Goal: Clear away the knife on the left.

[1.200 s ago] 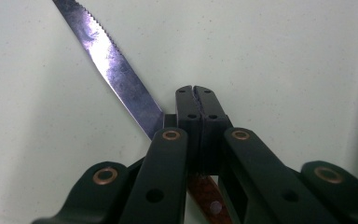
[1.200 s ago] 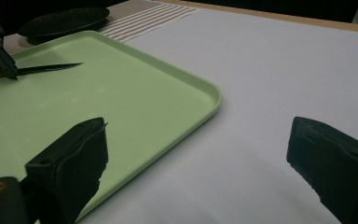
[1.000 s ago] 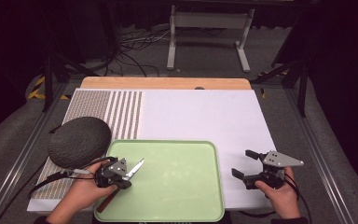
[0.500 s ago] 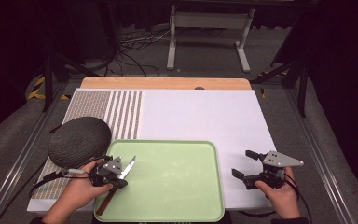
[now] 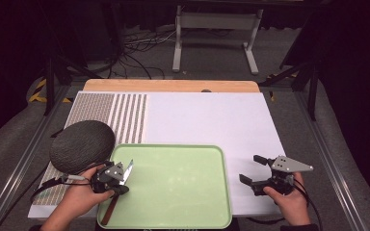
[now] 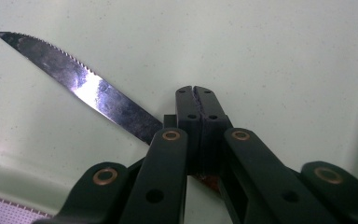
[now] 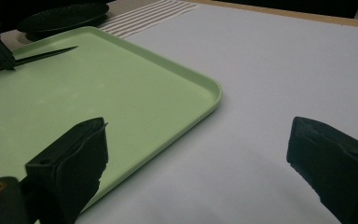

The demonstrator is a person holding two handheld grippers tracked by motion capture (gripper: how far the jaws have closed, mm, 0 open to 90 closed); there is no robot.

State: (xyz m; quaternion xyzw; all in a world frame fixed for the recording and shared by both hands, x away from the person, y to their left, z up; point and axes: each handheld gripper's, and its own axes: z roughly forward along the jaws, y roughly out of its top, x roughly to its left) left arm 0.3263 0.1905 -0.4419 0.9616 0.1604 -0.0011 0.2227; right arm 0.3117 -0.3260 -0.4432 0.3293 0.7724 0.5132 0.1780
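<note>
The left hand-held gripper (image 5: 119, 179) is clamped, apparently near the handle, on a serrated knife (image 6: 79, 84) pointing forward over the green tray (image 5: 192, 211), while the right hand-held gripper (image 5: 253, 169) waits open.

Knife (image 5: 120, 181) on tray's (image 5: 192, 159) left side, plate (image 5: 82, 145) beside tray's left

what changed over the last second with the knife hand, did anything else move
The left gripper, shut on the knife, drew back toward the person and toward the left edge of the green tray, taking the knife with it; the blade still points up and right over the tray. The right gripper stayed open over the white mat, and the dark round plate and tray kept their places.
</note>
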